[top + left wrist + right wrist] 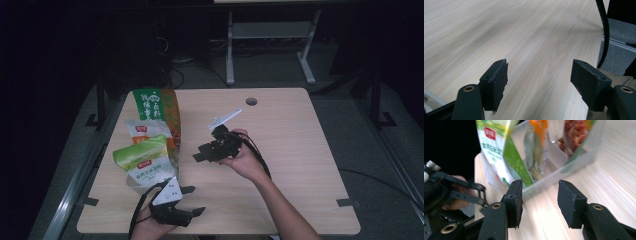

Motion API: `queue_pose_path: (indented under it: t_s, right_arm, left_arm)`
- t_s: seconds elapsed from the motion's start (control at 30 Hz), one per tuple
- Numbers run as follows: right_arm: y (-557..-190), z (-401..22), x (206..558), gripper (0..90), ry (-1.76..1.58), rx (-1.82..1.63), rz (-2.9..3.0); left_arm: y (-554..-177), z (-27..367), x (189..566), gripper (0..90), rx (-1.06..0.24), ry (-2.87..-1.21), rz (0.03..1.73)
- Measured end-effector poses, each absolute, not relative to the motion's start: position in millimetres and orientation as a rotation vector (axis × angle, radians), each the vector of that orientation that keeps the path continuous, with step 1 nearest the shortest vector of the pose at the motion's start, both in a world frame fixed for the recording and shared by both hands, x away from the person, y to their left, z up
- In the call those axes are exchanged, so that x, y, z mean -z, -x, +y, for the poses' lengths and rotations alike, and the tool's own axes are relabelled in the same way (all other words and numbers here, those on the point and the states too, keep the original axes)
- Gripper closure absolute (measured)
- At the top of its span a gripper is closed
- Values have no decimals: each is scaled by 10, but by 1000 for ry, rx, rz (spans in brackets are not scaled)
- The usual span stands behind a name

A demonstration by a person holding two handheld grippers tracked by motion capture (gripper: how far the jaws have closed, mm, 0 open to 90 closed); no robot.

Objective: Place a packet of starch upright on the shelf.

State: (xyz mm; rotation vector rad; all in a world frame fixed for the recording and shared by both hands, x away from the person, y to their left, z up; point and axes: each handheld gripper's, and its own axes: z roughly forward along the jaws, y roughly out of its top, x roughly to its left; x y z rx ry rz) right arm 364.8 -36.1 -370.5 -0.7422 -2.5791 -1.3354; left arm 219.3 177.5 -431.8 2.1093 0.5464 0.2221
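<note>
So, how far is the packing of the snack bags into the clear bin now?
Done: three bags stand in the bin, among them the light green bag in front and the dark green bag at the back. In hand: nothing; the right gripper is open and faces the bin, and the left gripper is open over the bare table. Left: I see no loose bags on the table.
</note>
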Motion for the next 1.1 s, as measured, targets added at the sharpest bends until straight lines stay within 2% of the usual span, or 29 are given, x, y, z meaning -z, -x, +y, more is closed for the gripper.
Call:
queue_pose_path:
  t_s: [1.1]
  right_arm:
    - [-3589, -1216, 3862, 441, 985, 1294, -2580]
  left_arm:
    - [-2256, 1791, 4320, 296, -218, -2113, 553]
